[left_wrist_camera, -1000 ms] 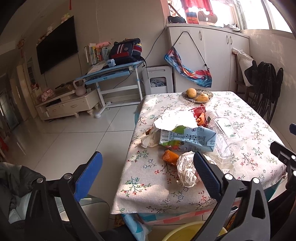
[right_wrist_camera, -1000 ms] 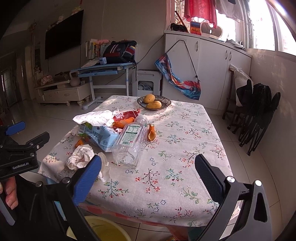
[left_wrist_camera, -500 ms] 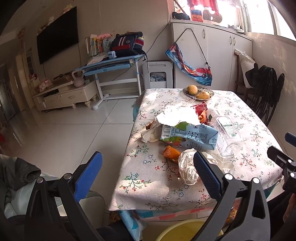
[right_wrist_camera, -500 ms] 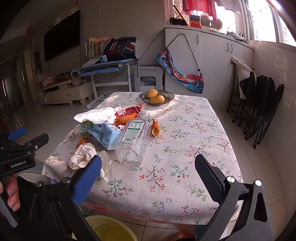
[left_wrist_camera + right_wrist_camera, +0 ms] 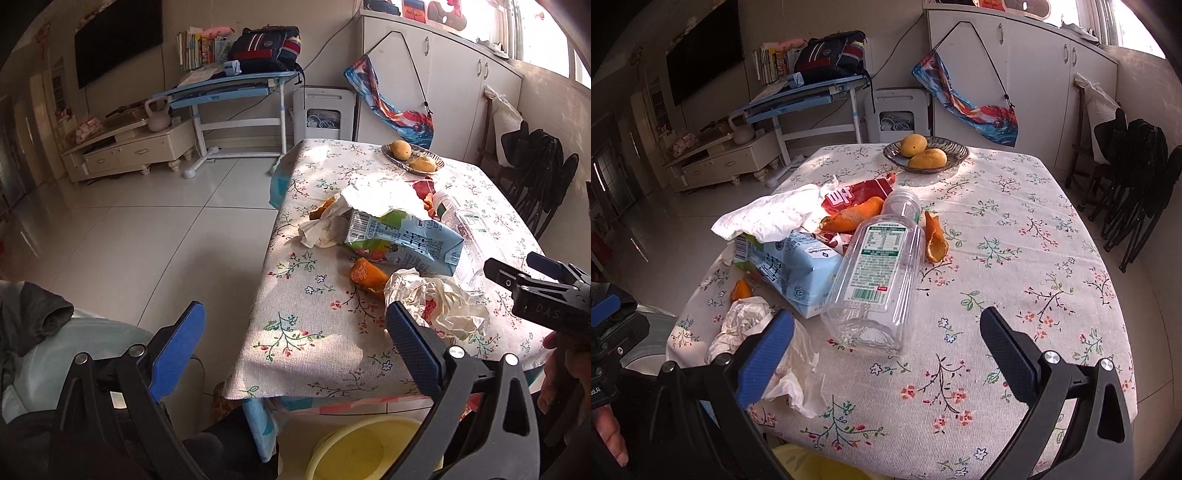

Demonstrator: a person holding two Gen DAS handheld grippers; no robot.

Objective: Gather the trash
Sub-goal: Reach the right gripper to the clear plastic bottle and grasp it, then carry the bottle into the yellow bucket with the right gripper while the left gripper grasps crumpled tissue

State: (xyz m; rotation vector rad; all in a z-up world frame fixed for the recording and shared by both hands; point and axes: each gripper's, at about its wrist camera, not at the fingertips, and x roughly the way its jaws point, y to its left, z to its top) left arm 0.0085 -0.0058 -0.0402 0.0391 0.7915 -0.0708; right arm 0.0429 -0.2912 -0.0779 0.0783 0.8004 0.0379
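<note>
Crumpled white tissue, a clear plastic bottle lying on its side with no cap, a flattened blue milk carton, orange peel, a red snack wrapper and a white paper napkin draped over the carton all lie bunched on the near-left part of the table. Nothing of it looks collected yet, so I judge the task to be at its very start, with every piece left to pick up.

The bottle is empty and see-through, with a green-and-white label facing up; the tissue is a loose wad by the near edge, with another scrap of peel between it and the carton.

Both claws are wide open and hold nothing: the right claw hovers over the near edge with the bottle's base ahead between its fingers, while the left claw hangs off the table's near-left corner, one finger close to the tissue wad.

Below the table edge sits a yellow bin, probably where the trash goes. At the far side, a dish of fruit stands well apart from the litter.
</note>
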